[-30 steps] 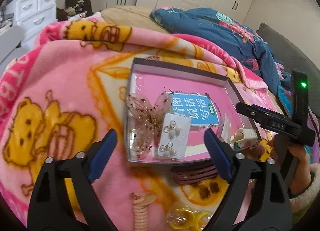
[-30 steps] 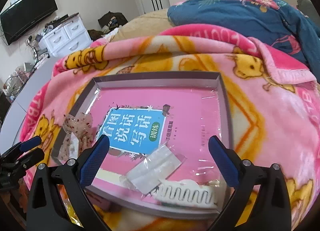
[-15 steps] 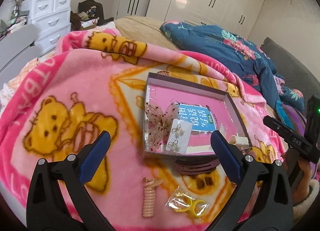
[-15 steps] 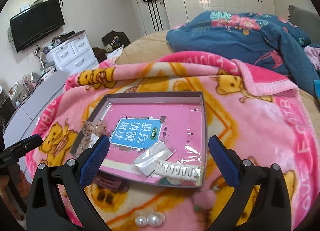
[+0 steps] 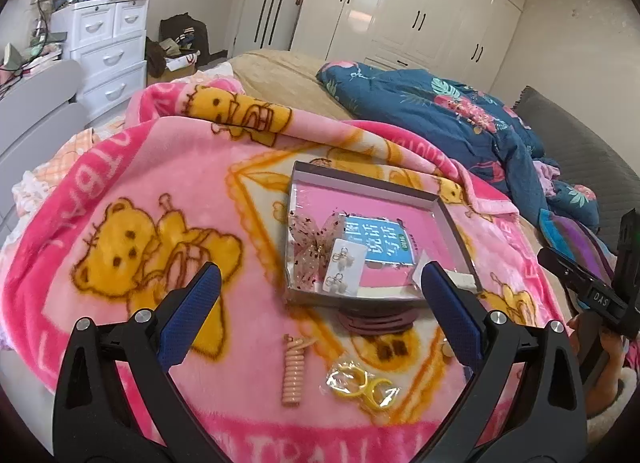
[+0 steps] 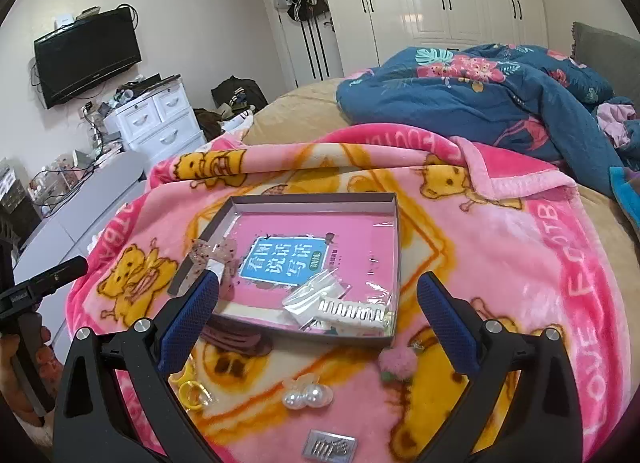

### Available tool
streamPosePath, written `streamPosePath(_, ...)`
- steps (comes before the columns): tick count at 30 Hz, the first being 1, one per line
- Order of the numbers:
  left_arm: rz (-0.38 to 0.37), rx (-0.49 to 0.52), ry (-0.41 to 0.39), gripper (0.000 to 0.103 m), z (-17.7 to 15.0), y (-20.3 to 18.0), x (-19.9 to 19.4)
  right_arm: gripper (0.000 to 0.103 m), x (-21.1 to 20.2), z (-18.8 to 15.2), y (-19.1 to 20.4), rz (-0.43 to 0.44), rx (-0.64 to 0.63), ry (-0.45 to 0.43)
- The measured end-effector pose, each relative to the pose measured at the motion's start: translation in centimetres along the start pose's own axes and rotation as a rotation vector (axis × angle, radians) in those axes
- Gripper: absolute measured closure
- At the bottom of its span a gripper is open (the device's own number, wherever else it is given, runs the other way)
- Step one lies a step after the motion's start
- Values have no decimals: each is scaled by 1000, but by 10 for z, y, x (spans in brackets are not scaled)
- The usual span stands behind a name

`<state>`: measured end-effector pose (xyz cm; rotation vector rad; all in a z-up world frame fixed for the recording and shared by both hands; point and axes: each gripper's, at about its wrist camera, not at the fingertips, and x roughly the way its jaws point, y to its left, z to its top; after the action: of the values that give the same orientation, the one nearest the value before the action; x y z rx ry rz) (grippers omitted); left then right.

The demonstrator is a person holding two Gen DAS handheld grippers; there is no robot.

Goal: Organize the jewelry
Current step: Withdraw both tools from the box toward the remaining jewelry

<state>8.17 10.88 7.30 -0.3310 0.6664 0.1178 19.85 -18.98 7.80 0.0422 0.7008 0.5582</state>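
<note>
Overall, the remaining pieces lie loose on the pink bear blanket (image 6: 500,247), near of the shallow tray (image 6: 394,223) that already holds a sheer bow clip (image 5: 314,241), an earring card (image 5: 345,267), a clear packet (image 6: 314,291) and a white comb clip (image 6: 352,313). All appear light and small. The pearl clip (image 6: 306,395) looks hard, rounded and likely slippery; it is best pinched across its flat base rather than over the beads. The pink pom-pom (image 6: 396,359) is soft and should compress under any hold. The coiled hair tie (image 5: 293,371) is springy and suits a pinch across its middle. The yellow rings (image 5: 360,381) sit in crinkly film, which may slide; taking the bag edge seems safer. A small silver clip card (image 6: 329,443) lies nearest of all, flat against the pile and hard to get under. The left gripper (image 5: 316,299) and right gripper (image 6: 318,311) both stand with jaws spread wide, holding nothing and touching nothing, above the blanket.
</note>
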Motion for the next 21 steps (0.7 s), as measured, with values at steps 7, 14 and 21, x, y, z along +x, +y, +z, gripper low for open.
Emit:
streamPosePath(7,-2,15,-23,9,-3,-6,-20,4,-21,-4,6,13,-9,-20)
streamPosePath(14,10,40,-29,9,-12,-13,-32,4,-37,-12,13,8,-30,-33)
streamPosePath(21,23,71,-15,9,-23,-20,-37,4,-45,-27,14,10,-31,-21)
